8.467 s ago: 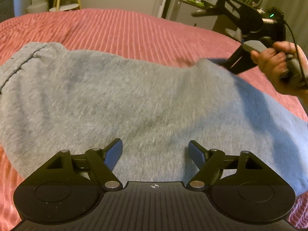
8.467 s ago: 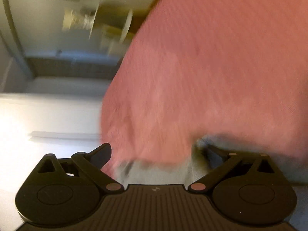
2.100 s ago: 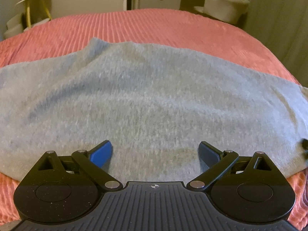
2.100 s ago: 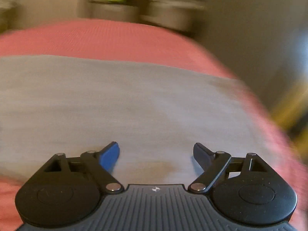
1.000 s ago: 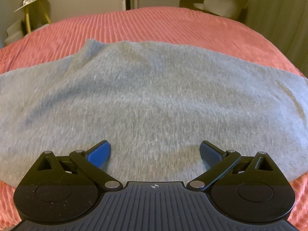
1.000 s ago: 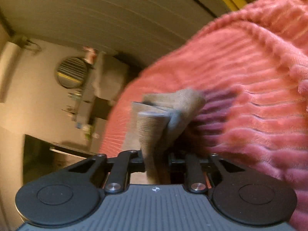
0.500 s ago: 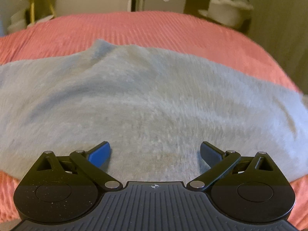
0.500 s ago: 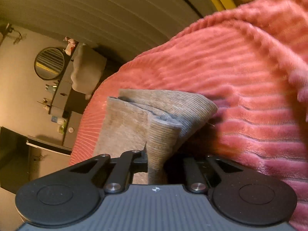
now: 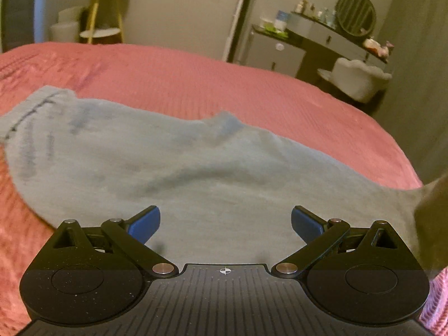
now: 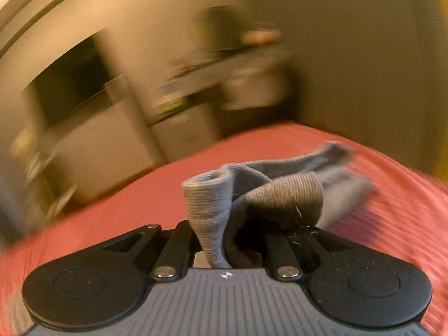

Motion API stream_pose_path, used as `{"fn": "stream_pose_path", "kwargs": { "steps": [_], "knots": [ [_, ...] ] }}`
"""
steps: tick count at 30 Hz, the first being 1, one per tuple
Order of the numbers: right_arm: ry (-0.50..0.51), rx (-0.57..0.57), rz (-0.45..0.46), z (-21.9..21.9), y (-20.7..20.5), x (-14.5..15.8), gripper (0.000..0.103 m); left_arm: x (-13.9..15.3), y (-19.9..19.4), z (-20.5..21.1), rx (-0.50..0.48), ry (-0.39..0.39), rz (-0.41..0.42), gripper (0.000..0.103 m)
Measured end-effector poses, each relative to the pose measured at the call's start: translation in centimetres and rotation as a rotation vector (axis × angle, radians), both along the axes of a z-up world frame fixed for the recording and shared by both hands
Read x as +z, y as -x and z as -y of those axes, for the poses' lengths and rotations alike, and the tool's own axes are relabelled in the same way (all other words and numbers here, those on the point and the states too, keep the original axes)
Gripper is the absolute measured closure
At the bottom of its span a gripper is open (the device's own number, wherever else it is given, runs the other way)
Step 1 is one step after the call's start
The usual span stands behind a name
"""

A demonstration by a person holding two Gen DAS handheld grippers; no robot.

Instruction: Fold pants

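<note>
Grey knit pants (image 9: 173, 173) lie spread across the pink ribbed bedspread (image 9: 252, 89), waistband at the far left. My left gripper (image 9: 225, 224) is open just above the cloth's near part, blue pads wide apart, holding nothing. My right gripper (image 10: 221, 249) is shut on a ribbed cuff end of the pants (image 10: 207, 204), which bunches up out of the jaws above the bedspread (image 10: 392, 224). In the left wrist view the cloth lifts into a dark blurred mass at the right edge (image 9: 431, 204).
Beyond the bed stand a dresser with a round mirror (image 9: 355, 14), a pale tufted chair (image 9: 355, 78), a white fridge-like cabinet (image 9: 274, 53) and a yellow-legged side table (image 9: 103, 14). The bed's right edge drops off near a curtain (image 9: 414, 70). The right wrist view is motion-blurred.
My right gripper, shut on the cuff, has swung round and lifted it, so the room now shows behind. My left gripper view has shifted, and the waistband has come into view.
</note>
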State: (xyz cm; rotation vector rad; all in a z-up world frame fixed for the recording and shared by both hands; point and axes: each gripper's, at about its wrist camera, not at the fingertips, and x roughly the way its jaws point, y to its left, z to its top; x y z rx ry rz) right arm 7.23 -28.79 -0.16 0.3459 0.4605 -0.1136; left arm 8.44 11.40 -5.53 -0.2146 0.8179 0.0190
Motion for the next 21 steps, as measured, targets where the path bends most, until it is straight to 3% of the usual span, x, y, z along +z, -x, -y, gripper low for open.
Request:
{"fn": "stream_pose_path", "kwargs": {
  "steps": [3, 6, 8, 9, 10, 11, 13, 15, 18, 21],
  "knots": [
    [0.143, 0.281, -0.013, -10.5, -1.8, -0.7, 0.093, 0.3, 0.0, -1.7, 0.048, 0.01, -0.005, 0.001],
    [0.265, 0.522, -0.142, -19.8, -3.0, -6.7, 0.093, 0.2, 0.3, -3.6, 0.084, 0.01, -0.007, 0.001],
    [0.298, 0.604, -0.32, -23.0, -3.9, -11.6, 0.088, -0.1, 0.5, -4.4, 0.089, 0.004, -0.025, 0.001],
    [0.321, 0.602, -0.334, -23.6, -3.6, -13.3, 0.087, -0.3, 0.6, -4.8, 0.083, 0.009, -0.035, 0.001],
    [0.35, 0.594, -0.256, -23.7, -2.5, -13.3, 0.081, -0.4, 0.7, -5.1, 0.076, 0.019, -0.036, 0.001],
    [0.333, 0.605, -0.249, -23.5, -1.9, -12.7, 0.074, -0.6, 0.7, -5.3, 0.062, 0.041, -0.033, 0.0],
    [0.136, 0.646, -0.295, -21.2, -1.4, -10.9, 0.037, -0.9, 0.4, -5.0, 0.04, 0.082, -0.046, 0.001],
    [-0.034, 0.611, -0.258, -18.2, 0.2, -9.4, 0.027, -1.4, -0.4, -4.4, -0.009, 0.168, -0.073, 0.0],
    [-0.279, 0.436, -0.178, -12.9, 1.9, -8.2, 0.011, -2.3, -1.8, -3.0, -0.089, 0.273, -0.114, 0.0],
    [-0.591, 0.227, -0.141, -7.4, 5.2, -10.3, 0.011, -3.2, -3.0, -1.8, -0.129, 0.348, -0.163, 0.0]
  ]
}}
